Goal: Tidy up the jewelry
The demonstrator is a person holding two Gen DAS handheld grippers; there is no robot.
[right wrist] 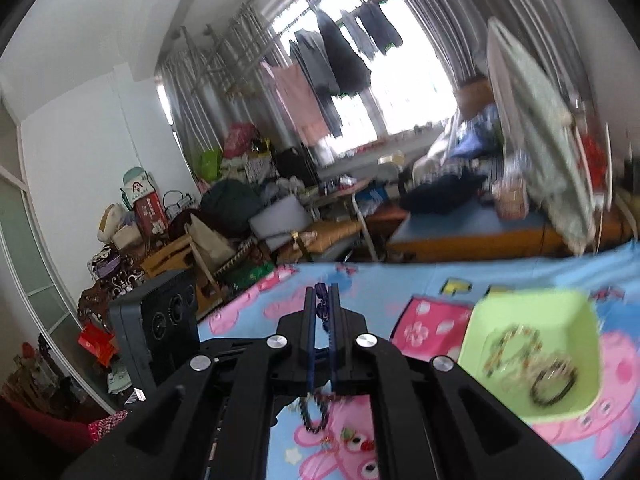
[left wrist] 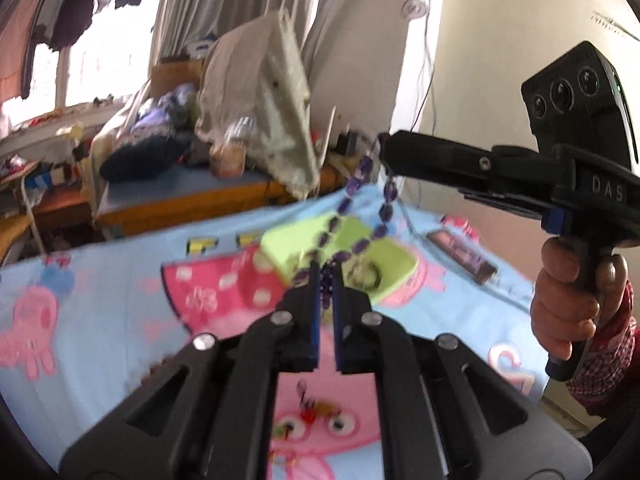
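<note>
Purple bead necklace: strung in the air between left tongs and right tongs, both clamped on it, likely to untangle; green tray lies below them.

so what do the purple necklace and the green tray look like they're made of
Purple necklace: faceted, translucent beads, probably glass or crystal, possibly plastic; light passes through them. Green tray: smooth, matte lime plastic by its look, with moulded rounded corners and even colour.
</note>
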